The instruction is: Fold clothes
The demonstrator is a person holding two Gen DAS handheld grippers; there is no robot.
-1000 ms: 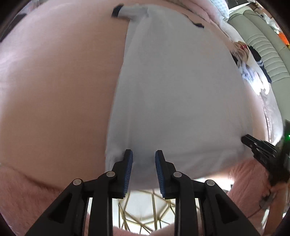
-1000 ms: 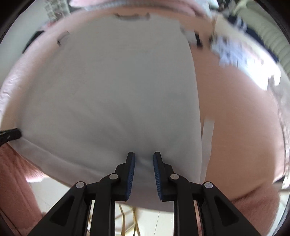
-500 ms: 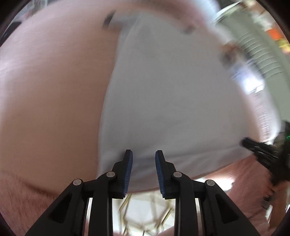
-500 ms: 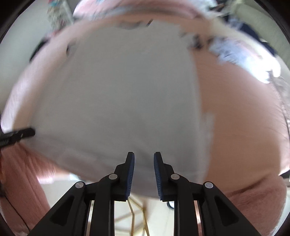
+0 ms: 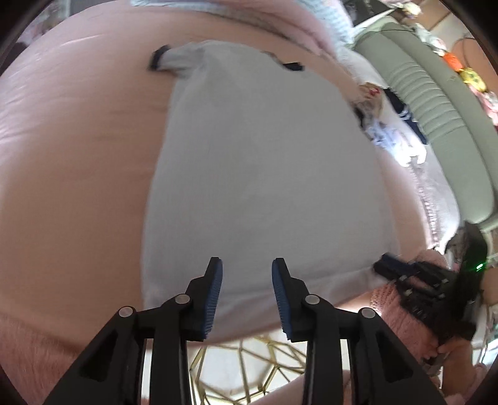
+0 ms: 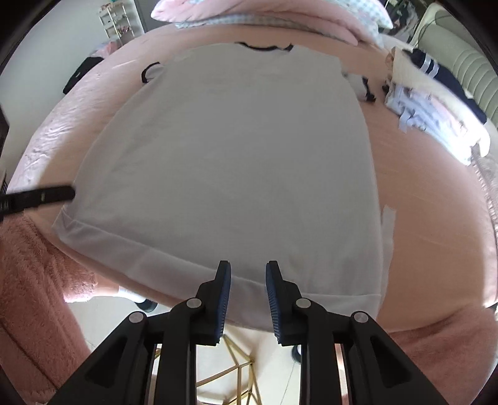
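A white T-shirt with black collar and cuff trim [image 6: 236, 149] lies spread flat on a pink bed [image 6: 429, 224], hem toward me, collar at the far end. It also shows in the left wrist view [image 5: 261, 174]. My left gripper [image 5: 246, 271] is open and empty, hovering over the hem near its left corner. My right gripper [image 6: 248, 274] is open and empty above the hem toward the right side. Each gripper shows in the other's view: the right one [image 5: 426, 280], the left one [image 6: 37, 197].
A pile of other clothes [image 6: 435, 106] lies on the bed's right side, near a grey-green sofa [image 5: 442, 102]. Pink pillows and bedding [image 6: 264, 15] are at the far end. A dark garment [image 6: 77, 76] lies at the left edge. Floor with gold lines [image 6: 236, 374] shows below.
Both grippers have pulled back and up from the hem, so more of the shirt is in view. Their jaws have stayed open and empty.
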